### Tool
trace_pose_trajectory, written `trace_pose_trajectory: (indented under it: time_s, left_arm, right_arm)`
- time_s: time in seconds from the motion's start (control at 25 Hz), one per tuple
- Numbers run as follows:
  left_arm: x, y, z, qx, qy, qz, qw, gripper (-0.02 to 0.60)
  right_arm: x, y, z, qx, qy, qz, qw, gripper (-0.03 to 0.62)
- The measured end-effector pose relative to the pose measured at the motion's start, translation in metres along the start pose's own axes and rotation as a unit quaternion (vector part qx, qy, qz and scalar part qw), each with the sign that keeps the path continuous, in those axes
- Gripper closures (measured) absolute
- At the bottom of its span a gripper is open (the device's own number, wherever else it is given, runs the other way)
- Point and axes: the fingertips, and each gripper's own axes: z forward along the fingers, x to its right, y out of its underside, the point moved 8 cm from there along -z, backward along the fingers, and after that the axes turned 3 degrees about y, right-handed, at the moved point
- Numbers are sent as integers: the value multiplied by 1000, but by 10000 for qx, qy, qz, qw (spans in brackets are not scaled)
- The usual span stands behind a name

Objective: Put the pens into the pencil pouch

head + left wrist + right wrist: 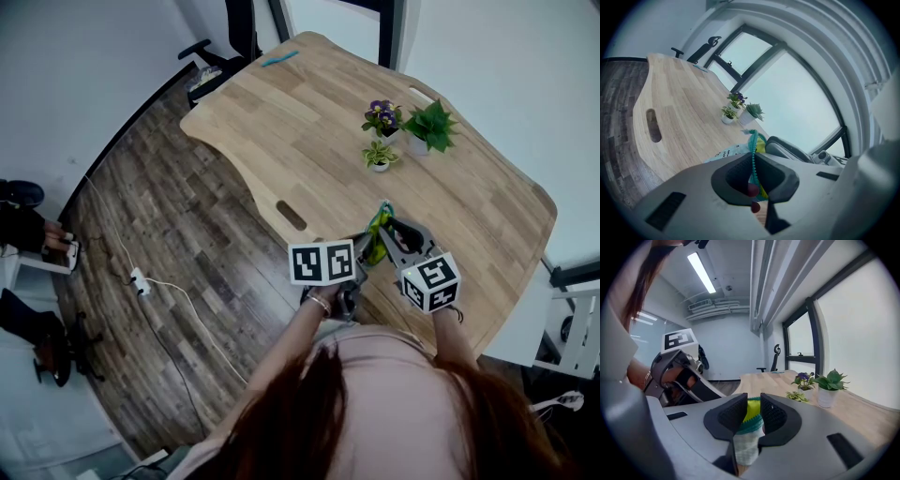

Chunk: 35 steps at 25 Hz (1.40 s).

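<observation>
Over the near edge of the wooden table (319,141) I hold the pencil pouch (378,227), yellow-green with a teal zipper, between both grippers. My left gripper (364,253) is shut on the pouch's teal zipper edge (753,154), and two dark red rounded ends (753,190) show just behind its pads. My right gripper (394,236) is shut on the other side of the pouch (751,426), with yellow-green cloth and zipper pinched between its pads (733,412). A teal pen (279,58) lies at the far end of the table.
Three small potted plants (405,127) stand on the table beyond the pouch. A slot (291,216) is cut in the tabletop near its left edge. An office chair (211,70) stands at the far left corner, and a power strip (139,279) with its cable lies on the floor.
</observation>
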Motion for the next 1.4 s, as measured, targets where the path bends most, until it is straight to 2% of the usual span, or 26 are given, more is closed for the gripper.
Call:
trace_pose_trajectory:
  time_s: [0.64, 0.76, 1.0, 1.16, 1.4]
  left_arm:
    - [7, 4, -4, 53, 53, 392, 9992, 563]
    - [8, 3, -7, 128, 80, 378, 9992, 493]
    - [8, 0, -18, 523, -173, 519, 9971, 492]
    - [20, -2, -29, 822, -365, 840, 9924, 495]
    - [43, 0, -48, 1245, -497, 1291, 9825, 534]
  right_arm:
    - [6, -11, -16, 158, 310, 450, 9984, 511]
    - [7, -14, -22, 206, 372, 498, 9979, 511]
    - [5, -19, -35, 267, 430, 542, 9972, 511]
    - [6, -22, -46, 319, 446, 629, 9965, 514]
    - [5, -28, -63, 401, 421, 741, 9956, 530]
